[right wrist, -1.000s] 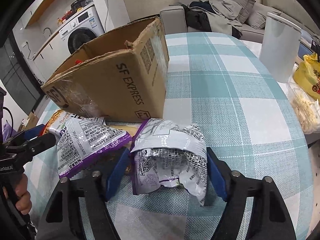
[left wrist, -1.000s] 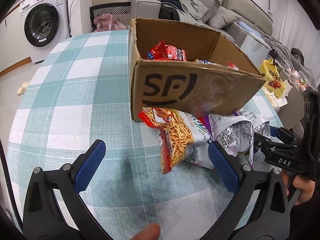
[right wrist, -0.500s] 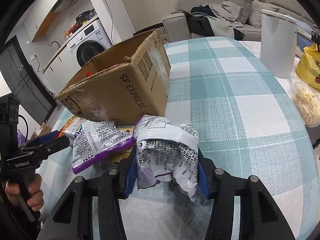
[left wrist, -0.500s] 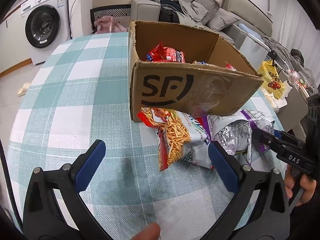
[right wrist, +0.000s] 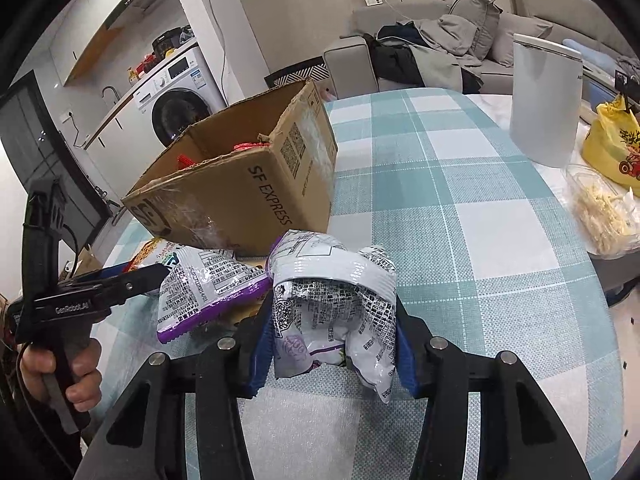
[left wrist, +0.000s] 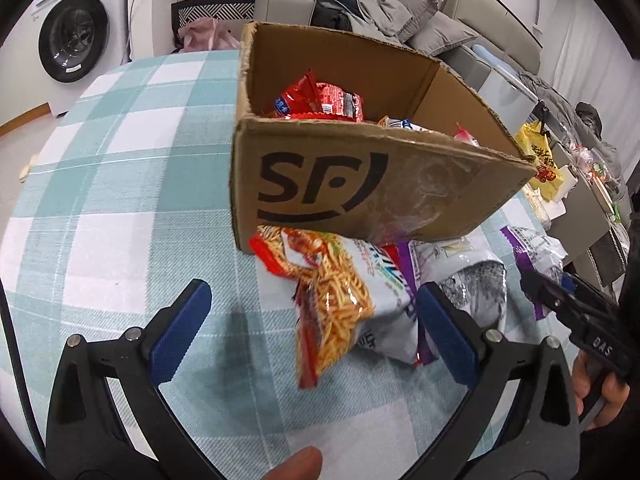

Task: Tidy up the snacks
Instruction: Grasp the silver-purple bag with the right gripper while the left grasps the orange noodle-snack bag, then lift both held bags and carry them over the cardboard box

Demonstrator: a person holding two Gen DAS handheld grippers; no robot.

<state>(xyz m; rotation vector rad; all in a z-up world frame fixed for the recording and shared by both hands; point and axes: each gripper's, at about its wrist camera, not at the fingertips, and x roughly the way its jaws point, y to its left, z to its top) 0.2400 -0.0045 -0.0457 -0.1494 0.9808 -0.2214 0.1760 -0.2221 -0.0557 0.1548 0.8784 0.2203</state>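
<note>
Snack bags [right wrist: 208, 284]: three outside one box [right wrist: 248, 184], one gripped.

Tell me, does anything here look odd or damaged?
Yes. The cardboard box has ragged, torn top edges and crinkled tape on its front. It sits partly on top of a noodle snack bag. The silver and purple packet is crumpled, squeezed in the right hand-held gripper.

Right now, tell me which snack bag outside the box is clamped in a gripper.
The crumpled silver-and-purple bag, squeezed by the right gripper. The flatter purple-edged bag and the fries-print bag lie untouched.
</note>
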